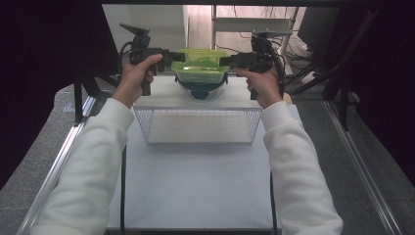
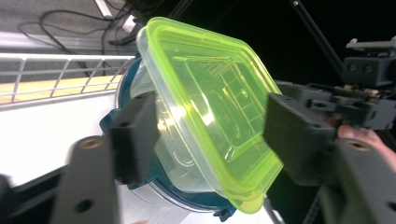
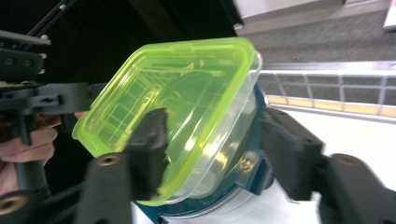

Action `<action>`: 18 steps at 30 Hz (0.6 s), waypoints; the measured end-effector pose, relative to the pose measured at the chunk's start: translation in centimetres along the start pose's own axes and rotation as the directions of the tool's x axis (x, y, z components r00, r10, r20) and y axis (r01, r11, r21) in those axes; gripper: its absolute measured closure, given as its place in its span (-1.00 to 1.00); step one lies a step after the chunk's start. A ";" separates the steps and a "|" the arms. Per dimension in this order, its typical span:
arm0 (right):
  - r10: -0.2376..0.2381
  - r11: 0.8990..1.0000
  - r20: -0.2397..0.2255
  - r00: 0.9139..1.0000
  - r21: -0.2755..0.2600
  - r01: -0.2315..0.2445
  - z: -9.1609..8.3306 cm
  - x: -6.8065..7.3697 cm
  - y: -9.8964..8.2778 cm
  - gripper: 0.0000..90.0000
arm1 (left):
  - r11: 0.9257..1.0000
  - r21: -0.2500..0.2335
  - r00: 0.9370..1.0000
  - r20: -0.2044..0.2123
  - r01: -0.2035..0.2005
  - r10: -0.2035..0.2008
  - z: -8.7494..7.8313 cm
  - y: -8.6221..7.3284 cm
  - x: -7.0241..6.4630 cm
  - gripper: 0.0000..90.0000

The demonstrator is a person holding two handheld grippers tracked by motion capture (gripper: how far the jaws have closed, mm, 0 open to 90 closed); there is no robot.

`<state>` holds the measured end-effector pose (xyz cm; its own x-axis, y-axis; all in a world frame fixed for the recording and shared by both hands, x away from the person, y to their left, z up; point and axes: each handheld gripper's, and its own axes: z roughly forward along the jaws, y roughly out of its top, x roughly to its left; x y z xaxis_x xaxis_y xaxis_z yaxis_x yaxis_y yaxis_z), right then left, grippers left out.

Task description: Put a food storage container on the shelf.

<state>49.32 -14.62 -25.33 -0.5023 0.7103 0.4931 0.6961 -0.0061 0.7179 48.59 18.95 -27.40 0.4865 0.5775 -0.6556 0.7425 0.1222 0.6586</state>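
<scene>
Container [image 1: 201,66] with green lid sits on dark-blue round lidded container [image 1: 202,91] atop wire rack [image 1: 198,125]. Left gripper [image 1: 177,56] and right gripper [image 1: 226,60] flank it, jaws parted, not clamping.

You've got a clear box [image 1: 201,73] with a lime-green lid [image 1: 200,57], lid on. It's sitting level on a round dark-teal-rimmed container [image 1: 202,89], on the white shelf [image 1: 235,96] behind the wire basket [image 1: 197,126].
</scene>
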 end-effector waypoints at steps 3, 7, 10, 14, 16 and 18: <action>-0.031 0.999 0.026 0.999 -0.039 0.032 -0.8 0.1 -0.2 -0.30 | 0.999 -0.032 0.999 -0.037 -0.023 0.022 -0.6 -0.1 -0.3 -0.52; -0.064 0.995 0.006 0.998 -0.076 0.064 -2.5 0.1 -0.6 -0.37 | 0.995 -0.061 0.994 -0.075 -0.078 0.074 -2.4 -0.7 -1.2 -0.65; -0.097 0.992 -0.010 0.995 -0.084 0.096 -3.8 0.1 -1.2 -0.39 | 0.987 -0.076 0.985 -0.109 -0.144 0.135 -3.9 -1.7 -2.3 -0.69; -0.162 0.983 -0.029 0.986 -0.086 0.159 -5.5 0.3 -2.7 -0.40 | 0.975 -0.075 0.973 -0.117 -0.207 0.198 -5.6 -4.3 -3.9 -0.68; -0.202 0.977 -0.040 0.979 -0.075 0.199 -6.2 0.4 -3.8 -0.40 | 0.971 -0.055 0.967 -0.123 -0.231 0.223 -6.2 -5.8 -4.3 -0.67; -0.249 0.967 -0.027 0.968 -0.061 0.247 -7.0 0.5 -5.0 -0.41 | 0.964 -0.043 0.955 -0.161 -0.261 0.251 -6.7 -7.4 -4.5 -0.65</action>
<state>42.06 -19.17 -25.23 -0.6733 0.6703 0.3120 0.5179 0.1264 0.8461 37.81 20.80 -26.84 0.5766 0.7117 -0.4014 0.5695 0.0022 0.8220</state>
